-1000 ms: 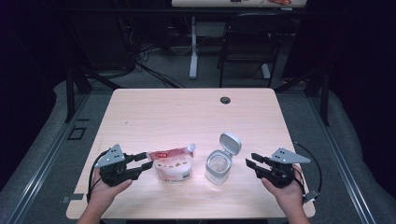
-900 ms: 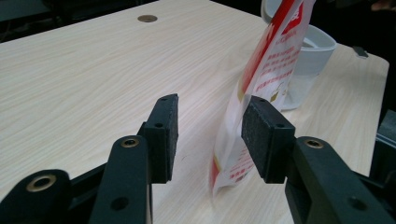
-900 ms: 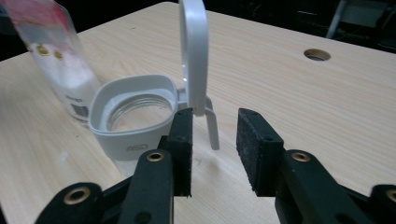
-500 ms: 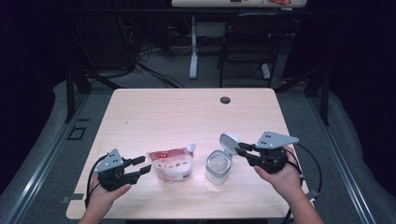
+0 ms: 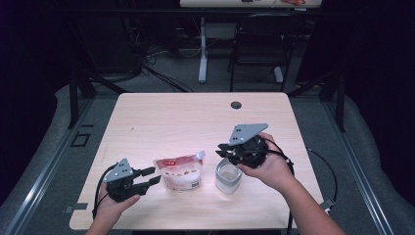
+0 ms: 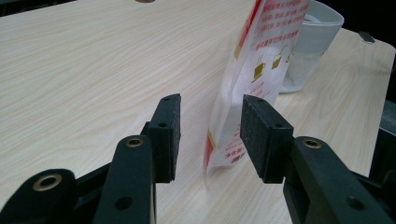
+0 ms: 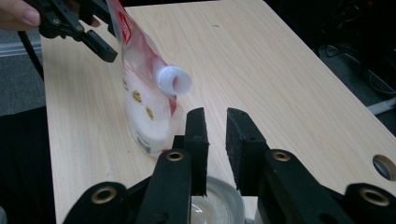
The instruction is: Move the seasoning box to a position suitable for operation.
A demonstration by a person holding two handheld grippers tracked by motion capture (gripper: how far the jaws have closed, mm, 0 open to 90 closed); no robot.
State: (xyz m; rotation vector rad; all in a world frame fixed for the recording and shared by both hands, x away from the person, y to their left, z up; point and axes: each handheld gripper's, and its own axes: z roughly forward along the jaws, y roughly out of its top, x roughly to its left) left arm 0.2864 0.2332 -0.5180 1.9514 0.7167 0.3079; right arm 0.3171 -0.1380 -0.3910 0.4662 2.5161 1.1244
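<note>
Lower centre of the high view, on the tabletop (image 5: 161, 117): spouted refill pouch (image 5: 180, 172) standing, clear lidded jar (image 5: 228, 176) just to its right. Left tool (image 5: 152, 176) agape at the pouch's near edge, pads (image 6: 164, 135) either side, gripping nothing. Right tool (image 5: 221, 151) above the jar, jaws narrowly parted, empty.
</note>
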